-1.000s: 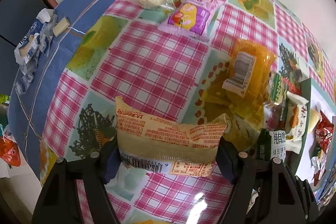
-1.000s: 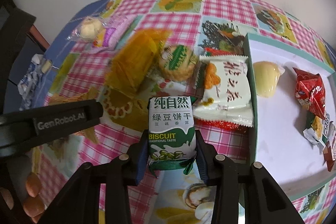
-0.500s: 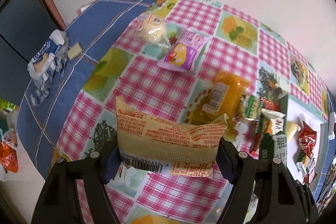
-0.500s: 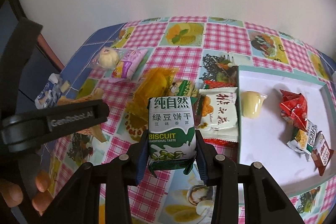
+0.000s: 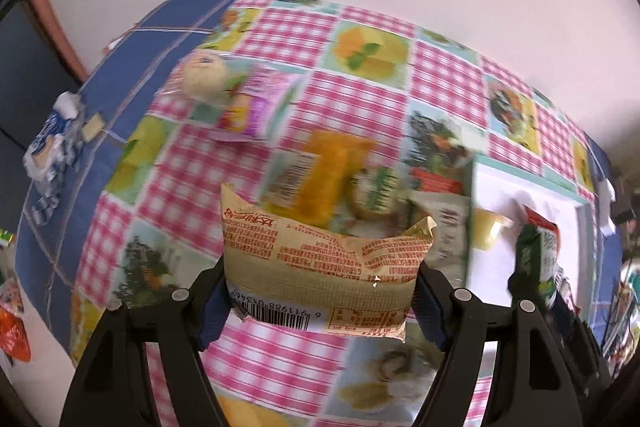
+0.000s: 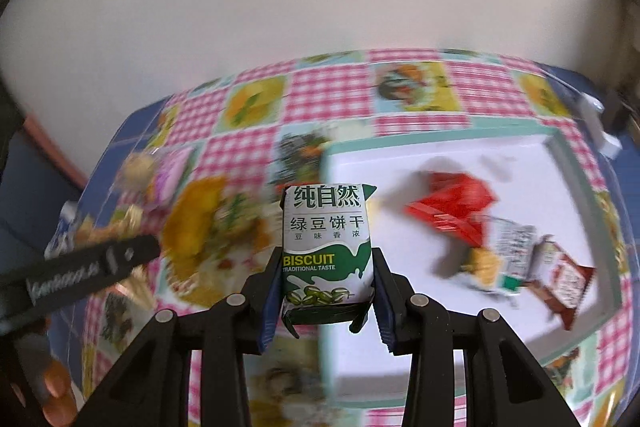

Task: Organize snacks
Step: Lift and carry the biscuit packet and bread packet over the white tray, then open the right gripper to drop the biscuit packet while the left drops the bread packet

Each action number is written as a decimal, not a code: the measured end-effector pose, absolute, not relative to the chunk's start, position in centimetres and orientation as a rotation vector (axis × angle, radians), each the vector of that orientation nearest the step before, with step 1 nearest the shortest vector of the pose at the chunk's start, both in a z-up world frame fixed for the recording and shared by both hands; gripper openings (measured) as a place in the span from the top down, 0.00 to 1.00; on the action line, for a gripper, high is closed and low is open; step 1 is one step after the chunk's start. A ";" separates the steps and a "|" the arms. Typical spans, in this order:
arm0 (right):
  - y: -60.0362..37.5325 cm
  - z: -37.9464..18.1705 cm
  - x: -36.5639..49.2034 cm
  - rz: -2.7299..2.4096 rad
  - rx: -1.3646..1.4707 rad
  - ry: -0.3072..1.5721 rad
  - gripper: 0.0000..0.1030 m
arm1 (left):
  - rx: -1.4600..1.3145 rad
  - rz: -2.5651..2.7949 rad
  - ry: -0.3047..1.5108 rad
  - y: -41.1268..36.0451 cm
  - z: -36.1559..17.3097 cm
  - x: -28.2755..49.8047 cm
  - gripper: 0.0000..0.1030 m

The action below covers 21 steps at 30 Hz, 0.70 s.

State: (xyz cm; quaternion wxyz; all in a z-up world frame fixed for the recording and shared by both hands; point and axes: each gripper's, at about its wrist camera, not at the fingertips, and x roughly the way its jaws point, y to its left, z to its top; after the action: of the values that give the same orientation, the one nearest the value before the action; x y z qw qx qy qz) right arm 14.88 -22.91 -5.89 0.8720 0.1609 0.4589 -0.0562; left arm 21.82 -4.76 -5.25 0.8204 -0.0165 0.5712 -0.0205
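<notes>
We hold the left gripper (image 5: 320, 301) clamped on a tan snack packet (image 5: 320, 271) printed with red text, its barcode edge hanging just below the fingers; the blue pads press its two short ends. The packet rides above the pink checked tablecloth (image 5: 352, 107), clear of it. Ahead of this gripper lies a blurred heap of snacks: an orange packet (image 5: 328, 167) closest, and beyond it to the left a purple-and-yellow packet (image 5: 248, 111) touching a round pale bun in clear wrap (image 5: 202, 79). Far to the left, on the blue part of the cloth, sits a crumpled blue-and-white wrapper (image 5: 50, 151). To the right of the gripper stands the white tray (image 5: 492, 183) with its pale green rim, and over it we see the other gripper's load from the side.

Our right gripper (image 6: 326, 301) is closed on a green-and-white mung bean biscuit packet (image 6: 326, 247), held upright with the label facing the camera. It hangs over the left edge of the tray (image 6: 400, 155). Ahead and to the right, inside the tray, lie a red wrapper (image 6: 452, 207), a small white-and-green packet (image 6: 512, 251) and a brown-red sachet (image 6: 564, 283), close together; motion blur hides finer detail. To the left the left gripper's black finger crosses the view above the blurred heap.
</notes>
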 end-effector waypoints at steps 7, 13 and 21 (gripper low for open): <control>-30.2 -5.8 13.3 -0.280 0.438 0.913 0.59 | -0.001 -0.165 1.225 -10.3 -5.7 21.1 0.25; -35.4 -7.1 12.2 -0.401 0.514 0.899 0.59 | 0.024 -0.284 1.245 -15.4 -6.8 20.5 0.25; -39.1 -9.3 12.3 -0.464 0.580 0.915 0.59 | 0.044 -0.338 1.259 -19.2 -8.7 21.4 0.25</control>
State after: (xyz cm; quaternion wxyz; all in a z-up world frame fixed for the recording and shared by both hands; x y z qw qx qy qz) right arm 12.27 -39.08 -9.33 0.8314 0.2737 0.4313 -0.2187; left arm 21.41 -19.25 -8.72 0.7947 0.0203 0.5859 -0.1573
